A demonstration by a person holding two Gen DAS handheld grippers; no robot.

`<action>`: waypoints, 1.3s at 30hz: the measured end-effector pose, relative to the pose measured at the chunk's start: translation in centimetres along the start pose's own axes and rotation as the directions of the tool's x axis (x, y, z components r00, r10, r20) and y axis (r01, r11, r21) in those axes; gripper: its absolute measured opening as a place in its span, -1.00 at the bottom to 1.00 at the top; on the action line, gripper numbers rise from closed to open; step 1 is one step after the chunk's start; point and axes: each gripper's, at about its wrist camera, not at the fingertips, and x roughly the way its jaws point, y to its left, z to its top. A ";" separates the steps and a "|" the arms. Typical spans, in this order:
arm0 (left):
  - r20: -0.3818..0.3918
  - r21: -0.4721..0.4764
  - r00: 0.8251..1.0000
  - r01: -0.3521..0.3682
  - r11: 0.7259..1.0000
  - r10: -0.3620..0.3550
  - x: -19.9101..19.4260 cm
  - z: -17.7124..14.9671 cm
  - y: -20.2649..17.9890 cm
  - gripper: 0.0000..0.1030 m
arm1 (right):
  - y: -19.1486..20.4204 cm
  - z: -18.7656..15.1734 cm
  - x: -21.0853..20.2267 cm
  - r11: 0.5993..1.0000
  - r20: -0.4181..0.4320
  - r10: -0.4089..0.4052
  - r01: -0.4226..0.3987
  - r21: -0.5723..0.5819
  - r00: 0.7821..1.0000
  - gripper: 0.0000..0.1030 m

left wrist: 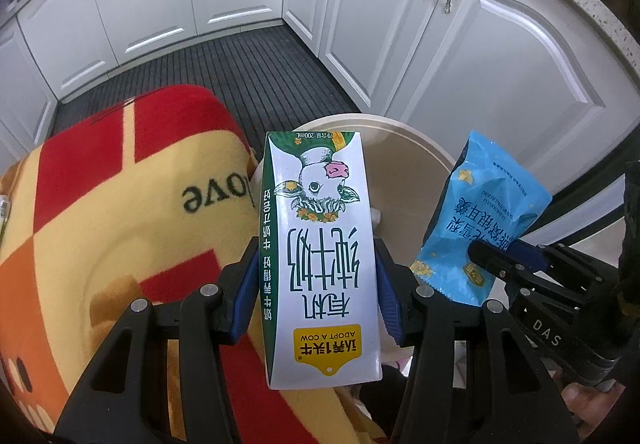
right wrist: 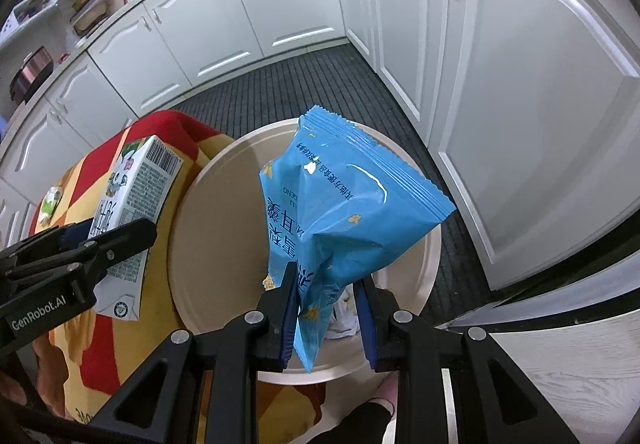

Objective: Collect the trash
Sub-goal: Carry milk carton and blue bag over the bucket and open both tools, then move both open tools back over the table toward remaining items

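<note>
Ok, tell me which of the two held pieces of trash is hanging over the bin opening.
The blue snack packet in the right gripper; the milk carton in the left gripper sits by the bin rim, over the blanket.

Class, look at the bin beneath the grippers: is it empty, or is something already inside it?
Not empty. The right wrist view shows crumpled white paper lying at the bottom of the beige bin.

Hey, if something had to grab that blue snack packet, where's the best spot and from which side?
Take the blue snack packet at its flat crimped bottom end, from below, pads on its two broad faces. There the film lies thin and flat; higher up it puffs out. That is where the right tool pinches it now, above the beige bin.
</note>
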 end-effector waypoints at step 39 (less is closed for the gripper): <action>0.002 -0.095 0.997 0.072 0.993 -0.072 -1.2 -0.4 1.8 0.25 | 0.0 -0.5 -0.6 0.998 0.005 -0.012 0.012 0.057 1.000 0.32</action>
